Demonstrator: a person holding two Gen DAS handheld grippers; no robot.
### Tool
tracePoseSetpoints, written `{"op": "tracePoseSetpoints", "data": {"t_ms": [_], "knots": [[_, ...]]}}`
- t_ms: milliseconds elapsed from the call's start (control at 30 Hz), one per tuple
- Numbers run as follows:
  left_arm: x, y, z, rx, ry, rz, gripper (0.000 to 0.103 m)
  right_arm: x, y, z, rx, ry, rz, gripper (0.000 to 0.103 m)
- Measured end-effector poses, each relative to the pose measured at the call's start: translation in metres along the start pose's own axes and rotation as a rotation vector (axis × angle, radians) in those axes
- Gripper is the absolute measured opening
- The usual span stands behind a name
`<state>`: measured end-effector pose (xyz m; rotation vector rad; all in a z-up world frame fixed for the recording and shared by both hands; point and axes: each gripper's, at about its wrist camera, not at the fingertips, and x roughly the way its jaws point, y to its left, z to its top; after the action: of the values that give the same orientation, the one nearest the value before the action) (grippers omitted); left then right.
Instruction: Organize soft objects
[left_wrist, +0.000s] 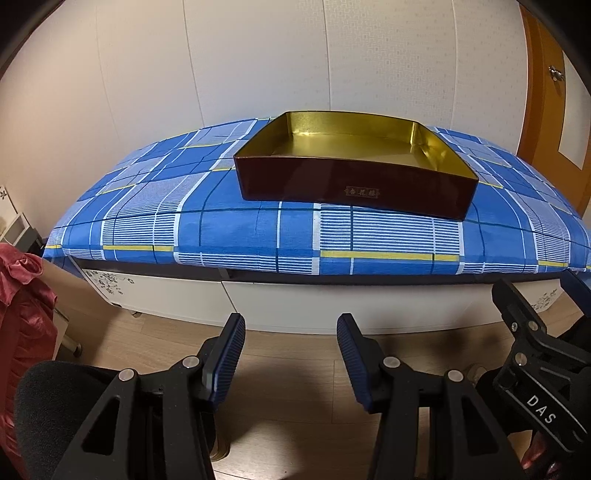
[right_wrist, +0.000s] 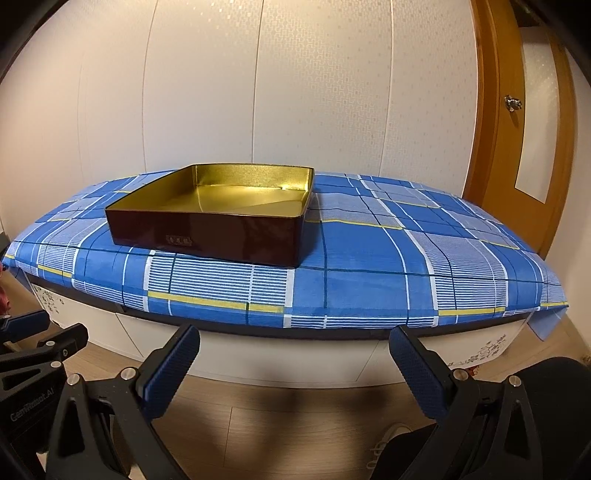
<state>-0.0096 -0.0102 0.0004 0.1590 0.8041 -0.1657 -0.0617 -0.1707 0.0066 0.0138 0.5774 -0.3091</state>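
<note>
Both grippers are hanging over the floor in front of the cloth-covered table, nothing between their fingers.

The left gripper (left_wrist: 291, 354) is holding its fingers partly apart, and the right gripper (right_wrist: 295, 373) is holding its fingers wide apart. An empty tin (left_wrist: 354, 184), dark red outside and gold inside, is sitting on the blue checked cloth (left_wrist: 229, 229) near the front edge, left of centre in the right view. Red fabric (left_wrist: 22, 306) is hanging at the left view's left edge.

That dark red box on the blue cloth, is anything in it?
Empty. The box has no lid, and both views show only its bare gold floor and walls.
</note>
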Motion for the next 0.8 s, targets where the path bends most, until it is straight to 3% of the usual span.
{"op": "tracePoseSetpoints", "data": {"t_ms": [800], "knots": [[-0.0035,-0.0013,0.0009,0.002,-0.020,-0.015,0.052,0.0017,-0.0063,-0.0001,0.025,0.011,-0.005,0.103]]}}
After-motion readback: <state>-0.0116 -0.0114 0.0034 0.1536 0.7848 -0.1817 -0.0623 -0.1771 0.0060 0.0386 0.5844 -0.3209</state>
